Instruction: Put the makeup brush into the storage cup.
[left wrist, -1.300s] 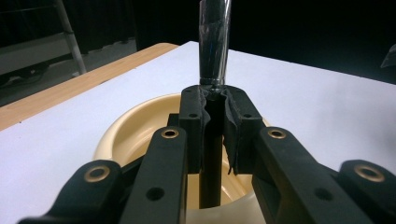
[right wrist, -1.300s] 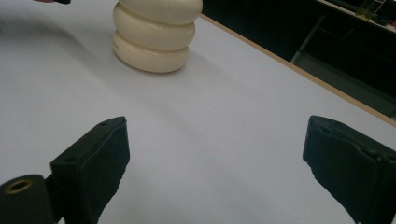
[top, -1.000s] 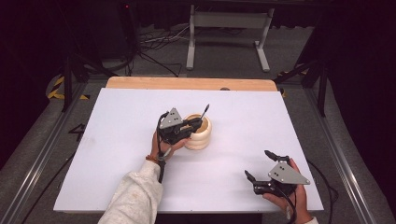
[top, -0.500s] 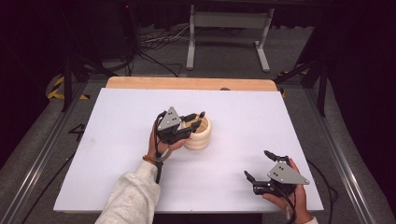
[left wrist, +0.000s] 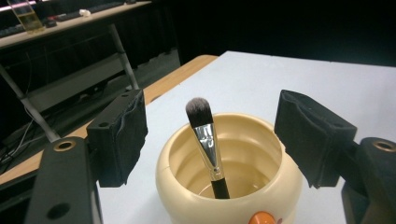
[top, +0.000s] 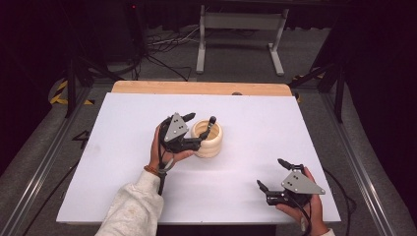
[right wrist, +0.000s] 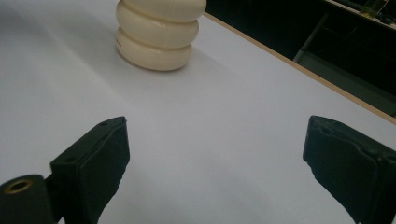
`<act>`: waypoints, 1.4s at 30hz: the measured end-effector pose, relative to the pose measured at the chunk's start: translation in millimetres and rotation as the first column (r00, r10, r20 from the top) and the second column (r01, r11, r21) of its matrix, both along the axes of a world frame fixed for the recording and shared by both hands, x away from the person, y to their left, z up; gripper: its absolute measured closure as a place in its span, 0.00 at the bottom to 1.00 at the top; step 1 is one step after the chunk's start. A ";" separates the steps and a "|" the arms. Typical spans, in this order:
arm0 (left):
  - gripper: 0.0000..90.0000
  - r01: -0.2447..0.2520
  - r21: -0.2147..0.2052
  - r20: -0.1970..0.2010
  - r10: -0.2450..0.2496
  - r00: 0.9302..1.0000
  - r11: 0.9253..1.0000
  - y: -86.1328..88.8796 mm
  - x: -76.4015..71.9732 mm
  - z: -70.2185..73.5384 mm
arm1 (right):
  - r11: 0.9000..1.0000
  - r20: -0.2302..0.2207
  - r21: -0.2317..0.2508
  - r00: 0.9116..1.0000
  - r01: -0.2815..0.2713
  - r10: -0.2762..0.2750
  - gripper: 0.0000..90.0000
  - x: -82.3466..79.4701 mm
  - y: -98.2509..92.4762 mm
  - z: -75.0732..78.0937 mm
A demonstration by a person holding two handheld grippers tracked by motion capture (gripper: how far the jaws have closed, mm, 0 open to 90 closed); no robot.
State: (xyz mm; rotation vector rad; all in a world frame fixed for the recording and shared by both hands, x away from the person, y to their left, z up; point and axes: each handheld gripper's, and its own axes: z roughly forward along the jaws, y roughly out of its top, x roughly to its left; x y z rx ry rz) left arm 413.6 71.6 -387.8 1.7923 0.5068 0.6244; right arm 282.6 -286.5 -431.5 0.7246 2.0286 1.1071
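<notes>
A cream ribbed cup [top: 207,139] stands near the middle of the white table. A black-handled makeup brush [top: 210,125] leans inside it, bristles up. My left gripper [top: 193,130] sits just left of the cup, pointing at it. In the left gripper view the brush [left wrist: 207,140] rises from the cup [left wrist: 275,186] between the pads [left wrist: 119,135], touching neither. These jaws have just been opening, and the left gripper [left wrist: 212,126] is open. My right gripper [top: 270,173] rests open near the front right with nothing between its jaws. It [right wrist: 215,163] faces the cup [right wrist: 159,32] from a distance.
The white table top [top: 275,118] has a wooden strip [top: 196,88] along its far edge. Beyond it, a metal stand [top: 241,29] and cables lie on the floor. An orange mark [left wrist: 261,218] shows on the cup's near side.
The left gripper let go of the brush, which now rests in the cup. Its jaws opened and it drew back slightly from the cup. The right hand stayed still.
</notes>
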 end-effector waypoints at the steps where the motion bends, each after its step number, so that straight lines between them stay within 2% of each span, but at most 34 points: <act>1: 0.25 -0.013 -0.006 0.003 0.013 1.000 1.000 1.0 -1.0 0.5 | 1.000 0.000 0.001 1.000 0.001 -0.001 0.09 -0.1 0.0 0.0; 5: 0.20 -0.033 -0.029 0.012 0.033 0.999 0.999 6.8 -4.1 3.8 | 1.000 0.004 0.005 1.000 0.004 -0.004 0.09 -0.4 -0.4 0.4; 8: 0.18 -0.051 -0.018 0.030 0.051 0.998 0.999 9.1 -7.3 6.1 | 1.000 0.004 0.004 1.000 0.003 -0.003 0.09 -0.6 -0.4 0.5; 12: 0.11 -0.066 -0.013 0.024 0.067 0.998 0.998 11.3 -9.1 8.0 | 1.000 0.003 0.002 1.000 0.002 -0.002 0.09 -0.2 -0.2 0.2; 17: 0.06 -0.057 -0.005 0.021 0.057 0.998 0.998 14.4 -11.0 8.6 | 1.000 0.004 0.002 1.000 0.002 -0.002 0.09 -0.5 0.1 0.4; 24: 0.04 -0.052 -0.015 0.018 0.052 0.998 0.999 22.9 -15.1 10.0 | 1.000 0.003 0.003 1.000 0.003 -0.003 0.09 -0.6 -0.3 0.5; 27: 0.04 -0.053 -0.007 0.020 0.053 0.998 0.999 26.7 -16.5 9.9 | 1.000 0.003 0.002 1.000 0.002 -0.002 0.09 -0.5 -0.4 0.4; 32: 0.04 -0.051 -0.021 0.020 0.051 0.998 0.999 33.7 -19.2 10.2 | 1.000 0.004 0.002 1.000 0.002 -0.002 0.09 -0.5 -0.3 0.4; 37: 0.03 -0.043 -0.005 0.019 0.043 0.999 0.999 37.2 -23.1 12.3 | 1.000 0.004 0.001 1.000 0.001 -0.001 0.09 -0.7 -0.1 0.5; 42: 0.04 -0.037 -0.013 0.025 0.038 0.999 0.999 40.0 -25.2 14.2 | 1.000 0.006 0.004 1.000 0.003 -0.003 0.09 -0.9 -0.2 0.7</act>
